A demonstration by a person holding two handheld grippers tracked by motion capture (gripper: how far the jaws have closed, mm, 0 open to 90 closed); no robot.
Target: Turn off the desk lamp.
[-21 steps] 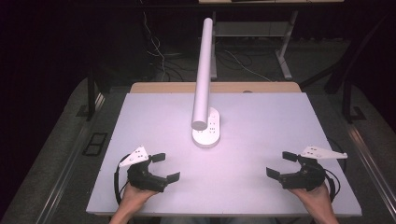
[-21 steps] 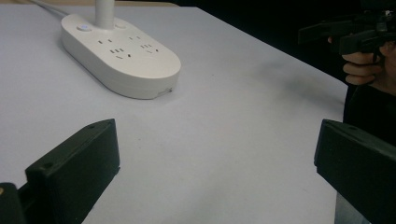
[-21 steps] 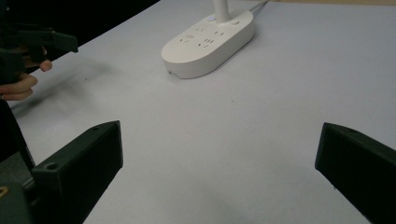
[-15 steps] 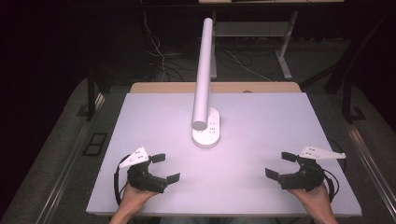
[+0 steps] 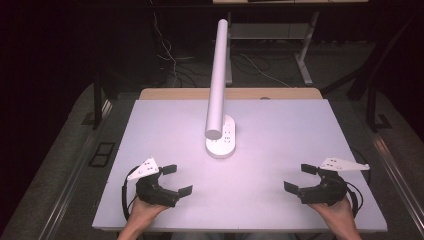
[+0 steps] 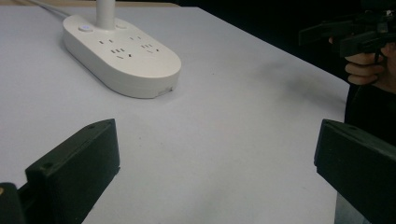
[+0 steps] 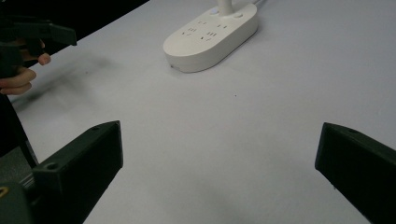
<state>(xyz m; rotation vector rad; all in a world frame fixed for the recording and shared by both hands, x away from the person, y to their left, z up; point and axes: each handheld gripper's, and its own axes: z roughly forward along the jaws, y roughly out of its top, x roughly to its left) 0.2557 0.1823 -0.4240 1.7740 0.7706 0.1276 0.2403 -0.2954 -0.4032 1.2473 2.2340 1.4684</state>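
Each hand-held unit is built from a black body. The left gripper (image 5: 173, 179) and the right gripper (image 5: 300, 178) are each fitted with two blocky, flat-faced black jaws, in which small round holes are set. A pale grey three-cornered plate, drilled with small holes, is mounted on top of each. A black cable is looped behind each body. No sleeves are worn on the forearms.

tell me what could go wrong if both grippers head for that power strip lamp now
The lamp's white tube leans out over the table above its base, so a gripper coming in high might knock it. The left gripper and right gripper are both open and aimed at the same base, so they could collide there. The smooth rounded base may slip from the jaws.
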